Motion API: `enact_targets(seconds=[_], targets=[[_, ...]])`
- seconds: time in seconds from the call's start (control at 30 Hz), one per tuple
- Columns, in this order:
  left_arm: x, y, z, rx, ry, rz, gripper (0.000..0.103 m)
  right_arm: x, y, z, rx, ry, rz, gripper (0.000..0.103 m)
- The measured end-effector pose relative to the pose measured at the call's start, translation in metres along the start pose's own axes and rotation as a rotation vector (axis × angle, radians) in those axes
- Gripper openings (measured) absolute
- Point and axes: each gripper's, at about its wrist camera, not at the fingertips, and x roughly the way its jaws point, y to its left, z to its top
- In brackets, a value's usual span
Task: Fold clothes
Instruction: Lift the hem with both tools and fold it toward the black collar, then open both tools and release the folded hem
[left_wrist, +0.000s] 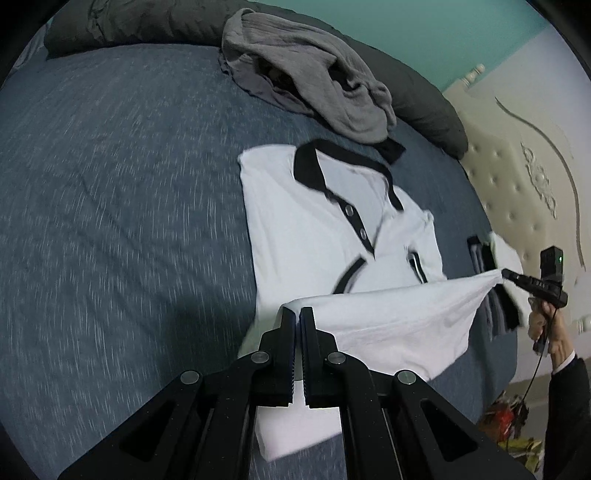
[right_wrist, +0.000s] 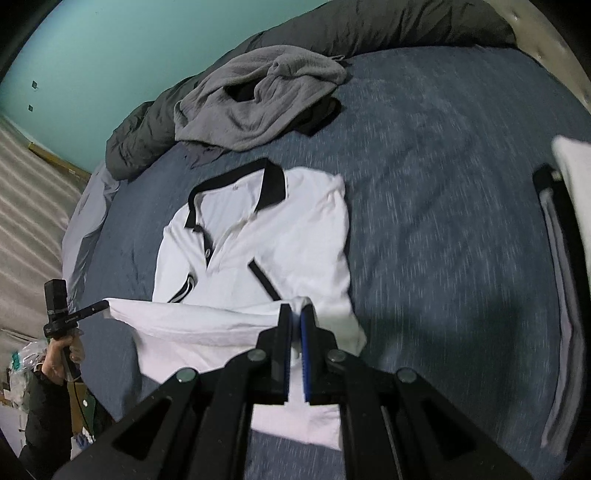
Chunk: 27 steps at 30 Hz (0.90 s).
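A white polo shirt (left_wrist: 314, 221) with a black collar lies face up on the blue bed (left_wrist: 110, 184), sleeves folded in. My left gripper (left_wrist: 298, 314) is shut on one corner of the shirt's bottom hem. The right gripper (left_wrist: 505, 274) pinches the other corner, and the hem hangs stretched between them above the shirt's lower part. In the right wrist view the right gripper (right_wrist: 297, 312) is shut on the white polo shirt (right_wrist: 266, 240), while the left gripper (right_wrist: 105, 305) holds the far corner at the left.
A crumpled grey garment (left_wrist: 306, 74) lies beyond the collar against a dark duvet (left_wrist: 424, 110). A folded stack of clothes (right_wrist: 565, 258) sits at the bed's right side. A cream padded headboard (left_wrist: 517, 177) stands behind. A person's hand (right_wrist: 61, 354) holds the left gripper's handle.
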Motion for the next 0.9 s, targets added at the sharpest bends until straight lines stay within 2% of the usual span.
enact_targets(seconds=[0.37,0.6,0.7,0.9], targets=[[0.033,0.021,0.079,-0.046,-0.036,0.009,0.002,0.042,-0.005,0.08,0.005,-0.044,-0.032,0.004],[0.058,0.033,0.126,-0.075,-0.071,0.02,0.002,0.062,-0.007,0.127,0.011,-0.121,-0.077,0.004],[0.072,0.036,0.135,-0.079,-0.082,0.039,0.002,0.078,-0.007,0.138,0.012,-0.147,-0.099,0.004],[0.107,0.051,0.133,-0.097,-0.085,0.092,0.004,0.123,-0.011,0.137,-0.004,-0.158,-0.165,0.004]])
